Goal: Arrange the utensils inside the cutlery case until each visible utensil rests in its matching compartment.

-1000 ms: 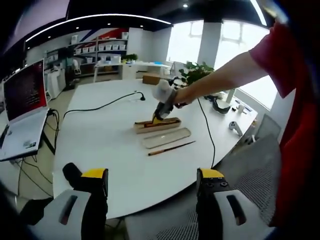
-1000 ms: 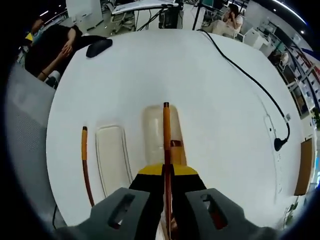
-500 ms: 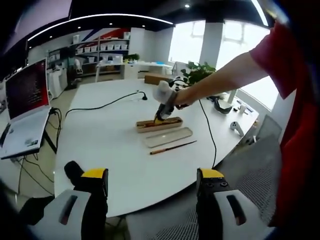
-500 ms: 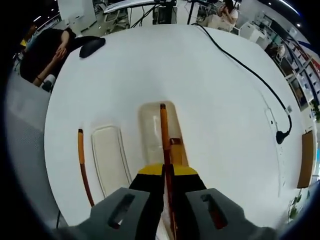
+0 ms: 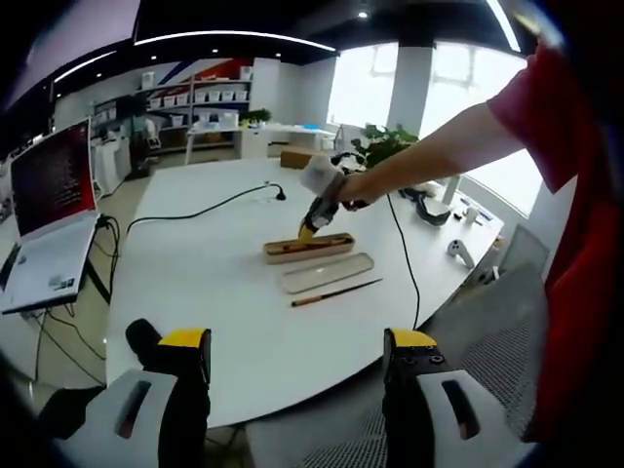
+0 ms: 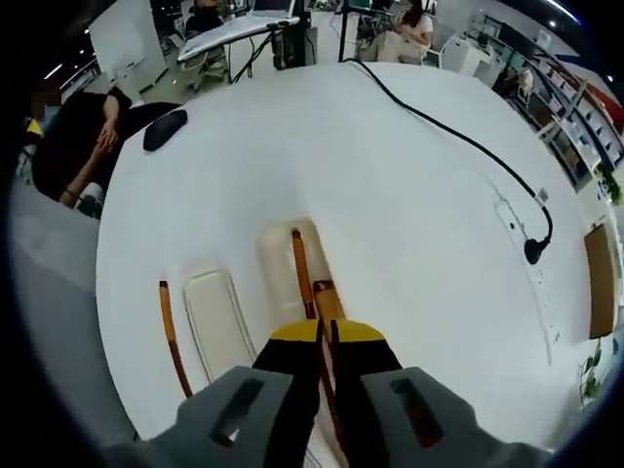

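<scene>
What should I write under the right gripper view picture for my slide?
Right gripper holds a chopstick over the open case; lid and second chopstick lie beside it.

white table (image 5: 195, 283), laptop (image 5: 49, 210), black cable (image 6: 458, 136), mouse (image 6: 163, 129)

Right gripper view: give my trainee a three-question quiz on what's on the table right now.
1. True or false: the right tool is shut on a chopstick whose far end lies over the open case.
2. What lies nearest beside the case? A) a loose chopstick B) the lid C) the mouse
3. Fill in: the second chopstick lies on the ____, beside the lid, on the side away from the case.

Key: 1 true; 2 B; 3 table.
</scene>
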Motion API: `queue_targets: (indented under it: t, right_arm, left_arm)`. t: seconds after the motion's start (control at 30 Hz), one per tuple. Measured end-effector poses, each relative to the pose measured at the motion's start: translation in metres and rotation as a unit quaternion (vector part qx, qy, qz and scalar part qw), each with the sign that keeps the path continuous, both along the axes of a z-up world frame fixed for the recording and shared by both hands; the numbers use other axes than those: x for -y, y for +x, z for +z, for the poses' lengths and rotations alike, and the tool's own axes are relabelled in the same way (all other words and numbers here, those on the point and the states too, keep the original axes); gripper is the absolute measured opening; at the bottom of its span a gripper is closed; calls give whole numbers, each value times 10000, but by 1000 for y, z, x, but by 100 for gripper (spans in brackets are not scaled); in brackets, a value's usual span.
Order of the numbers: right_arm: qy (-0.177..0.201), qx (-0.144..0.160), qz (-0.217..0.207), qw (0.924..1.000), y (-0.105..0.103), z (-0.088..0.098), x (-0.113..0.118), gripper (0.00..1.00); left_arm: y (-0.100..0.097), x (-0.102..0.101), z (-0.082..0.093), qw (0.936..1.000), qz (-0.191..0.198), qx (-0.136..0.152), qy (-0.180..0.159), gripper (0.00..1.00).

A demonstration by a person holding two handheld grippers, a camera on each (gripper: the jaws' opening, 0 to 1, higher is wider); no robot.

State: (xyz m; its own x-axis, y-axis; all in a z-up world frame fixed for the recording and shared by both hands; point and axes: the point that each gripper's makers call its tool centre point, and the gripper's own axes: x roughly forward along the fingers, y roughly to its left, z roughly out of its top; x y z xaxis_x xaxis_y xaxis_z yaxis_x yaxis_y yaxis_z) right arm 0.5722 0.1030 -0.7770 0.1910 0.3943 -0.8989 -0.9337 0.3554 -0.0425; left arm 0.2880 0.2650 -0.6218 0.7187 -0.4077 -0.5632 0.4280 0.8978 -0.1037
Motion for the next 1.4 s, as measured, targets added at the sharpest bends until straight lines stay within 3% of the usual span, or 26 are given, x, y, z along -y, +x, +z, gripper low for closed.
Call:
queue_targets:
  t: [0.37, 0.83, 1.4]
  right_arm:
    - [5, 126, 61, 9999, -2, 18, 9, 3]
    - [0, 260, 293, 9992, -24, 44, 15, 6]
    - [-11, 159, 442, 9989, -51, 46, 25, 8]
  left_arm:
    - [-2, 5, 6, 9998, -128, 132, -18, 73]
    - [-2, 9, 17, 9990, -292, 331, -3, 73]
    - [0, 24, 19, 9973, -652, 348, 17, 74]
